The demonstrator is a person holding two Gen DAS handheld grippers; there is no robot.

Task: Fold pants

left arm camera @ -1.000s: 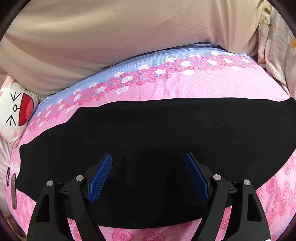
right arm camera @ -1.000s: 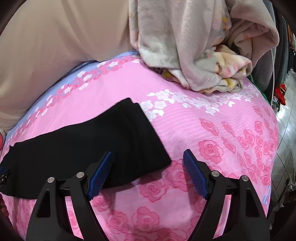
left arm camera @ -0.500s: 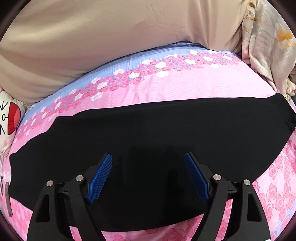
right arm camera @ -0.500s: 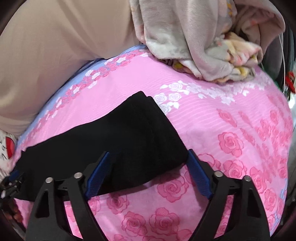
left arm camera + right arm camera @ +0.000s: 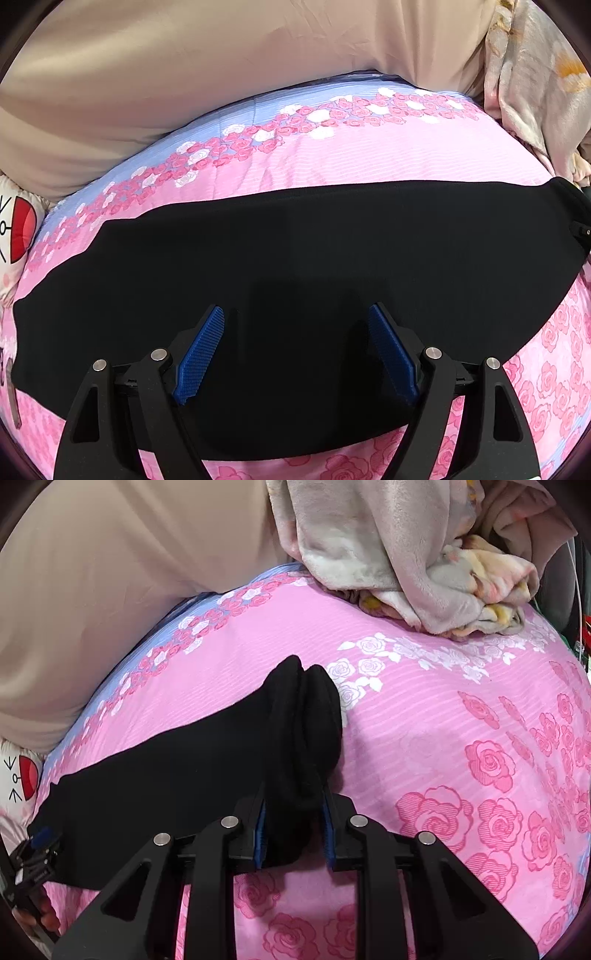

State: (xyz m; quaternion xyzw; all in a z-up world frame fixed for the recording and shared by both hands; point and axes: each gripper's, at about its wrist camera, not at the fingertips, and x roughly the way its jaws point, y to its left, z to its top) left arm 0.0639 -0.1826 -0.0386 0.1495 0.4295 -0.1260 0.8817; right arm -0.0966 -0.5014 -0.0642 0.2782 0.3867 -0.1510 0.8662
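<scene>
Black pants [image 5: 303, 266] lie flat on the pink rose-print bedsheet [image 5: 461, 709], long axis running left–right across both grippers' lines of sight.

Right gripper [image 5: 293, 830]: jaws nearly closed, pinching the bunched right end of the pants between the blue pads [image 5: 259, 834]; cloth puckers into ridges directly ahead of the fingertips.

Left gripper [image 5: 295, 350]: jaws spread wide, holding nothing, hovering over the pants' mid-length; cloth passes beneath and ahead of the fingers.

Judgement: the right gripper has the end, so the fold should carry it leftward along the long axis, toward the far end.

Beige blanket [image 5: 388, 546] heaped beyond, clear of the pants.
</scene>
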